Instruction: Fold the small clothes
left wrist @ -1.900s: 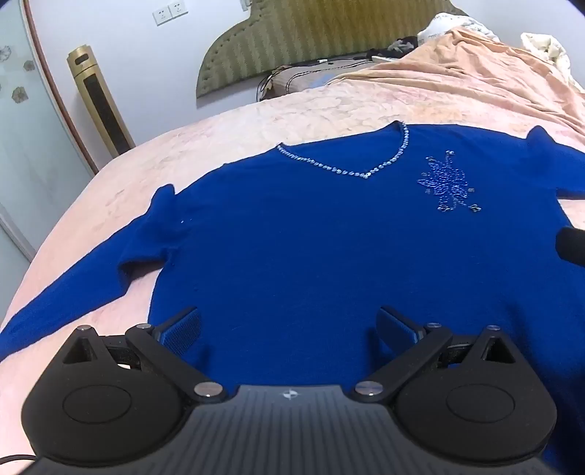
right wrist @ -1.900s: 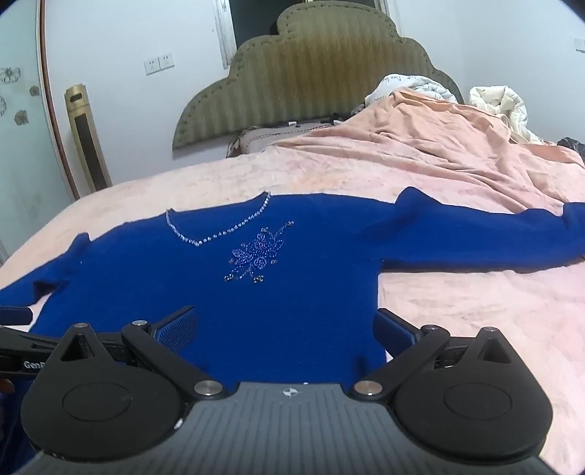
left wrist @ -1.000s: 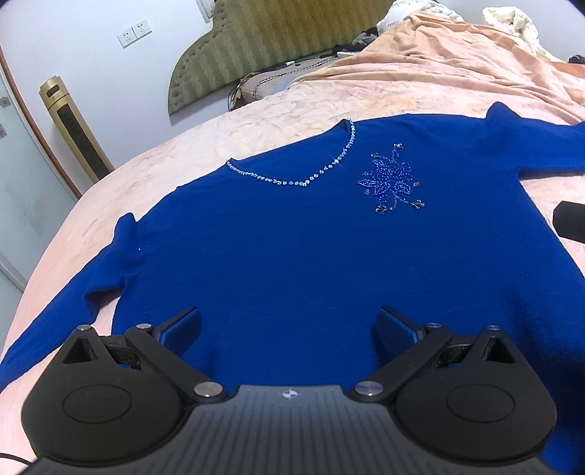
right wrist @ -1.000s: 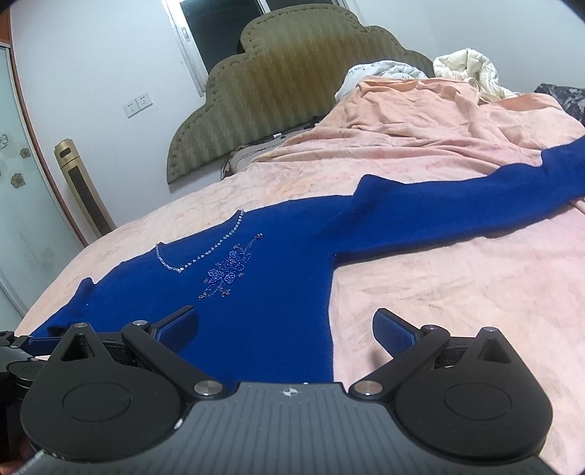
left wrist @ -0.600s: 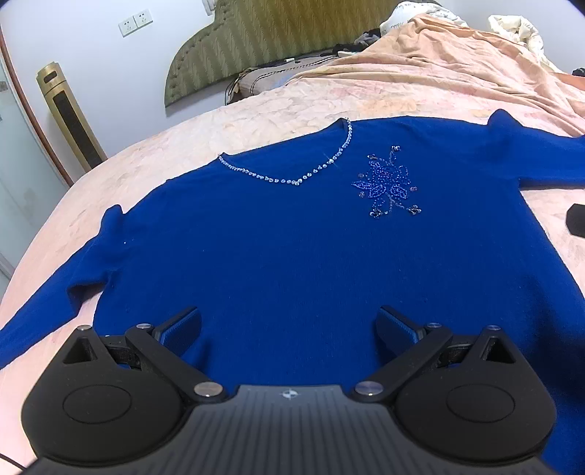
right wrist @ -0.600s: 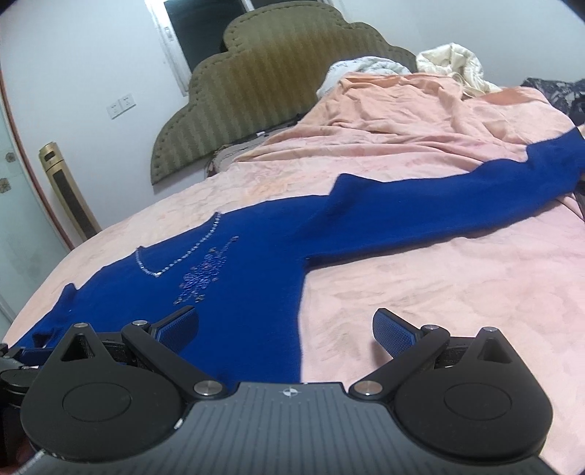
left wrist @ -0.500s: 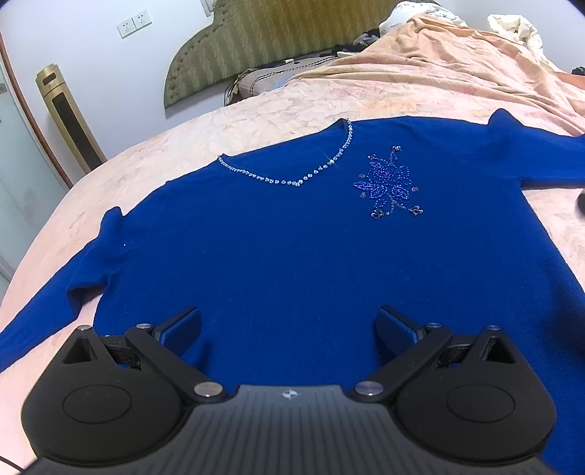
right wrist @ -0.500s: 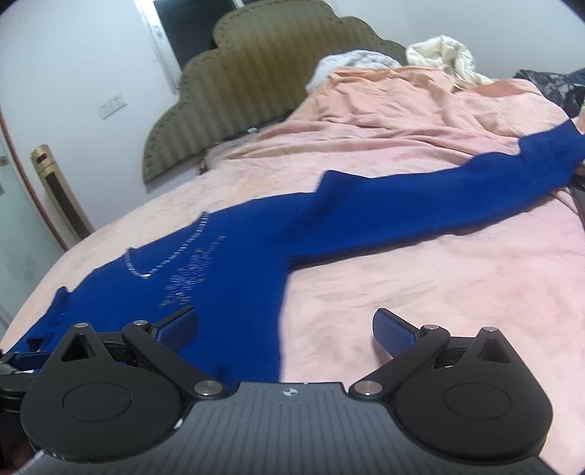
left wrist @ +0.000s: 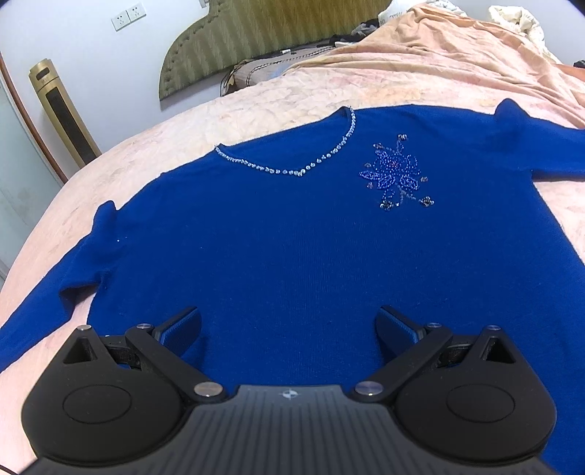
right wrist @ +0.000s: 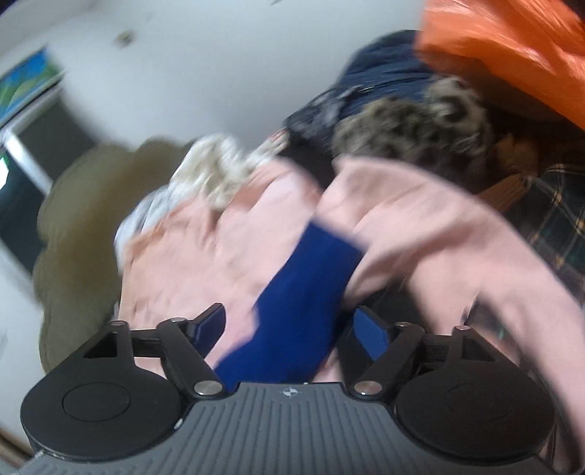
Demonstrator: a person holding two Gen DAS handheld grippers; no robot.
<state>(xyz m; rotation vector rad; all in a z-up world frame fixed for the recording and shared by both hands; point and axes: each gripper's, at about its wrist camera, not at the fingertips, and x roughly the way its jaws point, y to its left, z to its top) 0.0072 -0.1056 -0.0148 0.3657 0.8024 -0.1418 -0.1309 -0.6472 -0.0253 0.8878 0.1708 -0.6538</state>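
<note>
Left wrist view: the left gripper (left wrist: 289, 323) hangs over the lower body of the blue sweater (left wrist: 292, 248), jaws spread wide and nothing between the pads. The sweater lies flat on the pink bedspread (left wrist: 292, 95) straight ahead of it, front side up. Its beaded neckline (left wrist: 292, 170) sits ahead and slightly left of the gap between the fingers, the beaded flower (left wrist: 396, 177) ahead and to the right. One sleeve trails off to the gripper's left, bent at the shoulder; the other runs out of frame on the far right. Beyond the sweater stands a green padded headboard (left wrist: 256, 33), and a gold tower fan (left wrist: 65, 117) sits far left against the wall.

Over on the right wrist view everything is smeared with motion blur. The right gripper (right wrist: 289, 330) has just been closing its jaws, yet they are partly apart, with the end of the sweater's sleeve (right wrist: 303, 292) lying between them on a rumpled pink blanket (right wrist: 420, 234). The sleeve runs from beneath the gripper forward, nearer the right finger; neither pad presses on it. Ahead and to the right lie a heap of dark clothing (right wrist: 384, 84) and something orange (right wrist: 512, 47).
</note>
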